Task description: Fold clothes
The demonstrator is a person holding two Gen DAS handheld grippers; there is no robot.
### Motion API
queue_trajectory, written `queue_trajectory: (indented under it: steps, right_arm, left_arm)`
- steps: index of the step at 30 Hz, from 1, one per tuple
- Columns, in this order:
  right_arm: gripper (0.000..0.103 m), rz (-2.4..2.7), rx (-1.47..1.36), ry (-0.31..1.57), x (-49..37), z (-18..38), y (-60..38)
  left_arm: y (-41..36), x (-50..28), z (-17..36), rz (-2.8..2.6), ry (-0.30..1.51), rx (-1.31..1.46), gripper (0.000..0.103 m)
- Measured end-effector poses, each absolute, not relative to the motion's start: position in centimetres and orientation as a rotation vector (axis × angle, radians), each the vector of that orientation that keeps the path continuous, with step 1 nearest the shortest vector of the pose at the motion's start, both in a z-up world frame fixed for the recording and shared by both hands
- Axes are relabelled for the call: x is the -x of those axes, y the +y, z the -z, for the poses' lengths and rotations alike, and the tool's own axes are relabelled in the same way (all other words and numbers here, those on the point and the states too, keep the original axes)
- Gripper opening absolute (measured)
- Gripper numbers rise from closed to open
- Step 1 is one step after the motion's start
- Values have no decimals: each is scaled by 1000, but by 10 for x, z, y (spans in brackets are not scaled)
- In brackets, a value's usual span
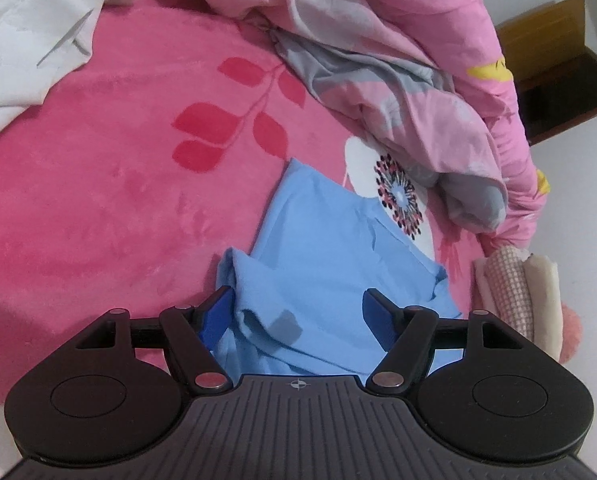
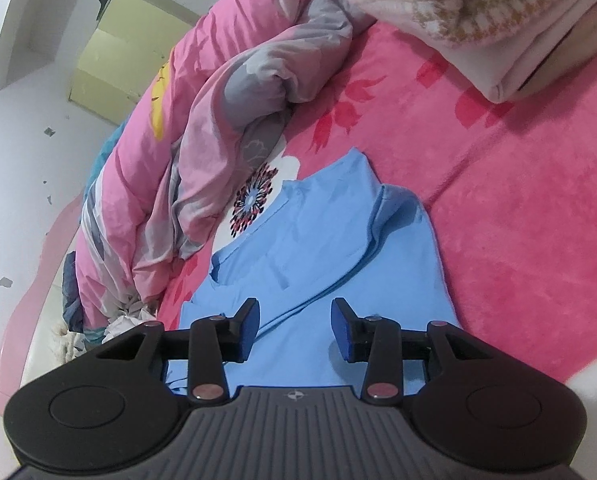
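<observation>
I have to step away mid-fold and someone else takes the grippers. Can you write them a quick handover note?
Left gripper: open, over the near bunched edge of the blue garment, gripping nothing.
Right gripper: open, above the same garment, nothing held.
The garment lies partly folded on the pink blanket, beside the rumpled quilt.
Left: finish and flatten the fold. A white garment lies unfolded farther back.

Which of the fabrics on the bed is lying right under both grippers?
The blue garment, partly folded on the pink blanket. The white cloth lies in the far corner, and the pink quilt is bunched along the bed's edge.
</observation>
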State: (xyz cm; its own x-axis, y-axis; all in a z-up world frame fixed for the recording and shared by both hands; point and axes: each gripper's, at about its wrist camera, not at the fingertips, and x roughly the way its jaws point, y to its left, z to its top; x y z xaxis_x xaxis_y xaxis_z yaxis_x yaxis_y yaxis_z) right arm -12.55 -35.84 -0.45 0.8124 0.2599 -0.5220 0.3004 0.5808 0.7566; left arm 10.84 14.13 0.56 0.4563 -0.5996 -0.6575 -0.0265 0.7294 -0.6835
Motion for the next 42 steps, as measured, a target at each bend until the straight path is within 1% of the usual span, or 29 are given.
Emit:
queue_trajectory:
  steps: [10, 11, 12, 16, 18, 19, 21, 24, 27, 30, 42]
  right_arm:
    - [42, 38, -990, 629, 136, 7, -367]
    - [42, 39, -993, 627, 137, 8, -368]
    - [42, 42, -996, 624, 138, 8, -369]
    - [42, 76, -1023, 598, 148, 7, -379]
    - [42, 87, -1064, 569, 153, 6, -389]
    - [42, 94, -1087, 557, 155, 6, -396]
    - [42, 113, -1120, 536, 157, 5, -408]
    - [41, 147, -1149, 517, 153, 4, -425]
    - [39, 135, -1167, 513, 146, 3, -433]
    - [39, 105, -1181, 551, 133, 3, -432]
    - [40, 153, -1273, 836, 75, 17, -439]
  left_arm:
    - [130, -106, -16, 406, 1057, 640, 67]
    - [129, -107, -13, 402, 1066, 637, 65]
    - [127, -109, -9, 398, 1075, 634, 61]
    - [126, -114, 4, 378, 1089, 638, 50]
    - [127, -115, 8, 378, 1080, 640, 38]
    - [127, -115, 9, 380, 1074, 638, 34]
    - [127, -114, 12, 384, 1068, 626, 24]
    - [127, -113, 15, 386, 1060, 616, 18]
    - [128, -113, 16, 384, 1054, 614, 16]
    - [129, -112, 17, 382, 1049, 612, 15]
    - [132, -110, 22, 410, 1036, 612, 15]
